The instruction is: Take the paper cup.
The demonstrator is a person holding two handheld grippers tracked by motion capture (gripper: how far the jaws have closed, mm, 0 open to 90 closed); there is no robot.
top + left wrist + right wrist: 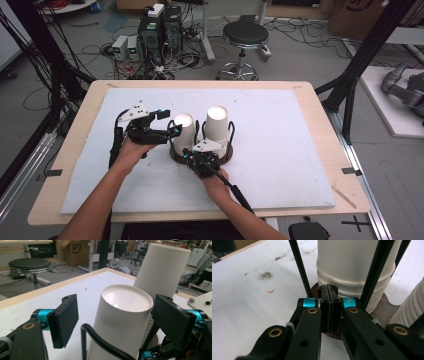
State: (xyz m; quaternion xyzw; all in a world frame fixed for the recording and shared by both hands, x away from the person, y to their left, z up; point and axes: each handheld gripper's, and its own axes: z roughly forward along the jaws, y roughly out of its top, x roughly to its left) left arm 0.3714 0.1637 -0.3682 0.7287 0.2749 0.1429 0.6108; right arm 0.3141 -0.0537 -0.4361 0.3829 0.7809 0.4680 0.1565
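Base of the left cup stack (120, 322) cut off below, behind the wire holder (100, 342)

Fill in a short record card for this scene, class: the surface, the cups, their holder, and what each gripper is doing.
Surface: white mat on a wooden table.
Cups: two white paper cup stacks, upside down, left stack and right stack.
Holder: round brown base with black wire uprights.
Left gripper: open, jaws either side of the left stack, one pad clear of it.
Right gripper: shut, tips against the base's edge.
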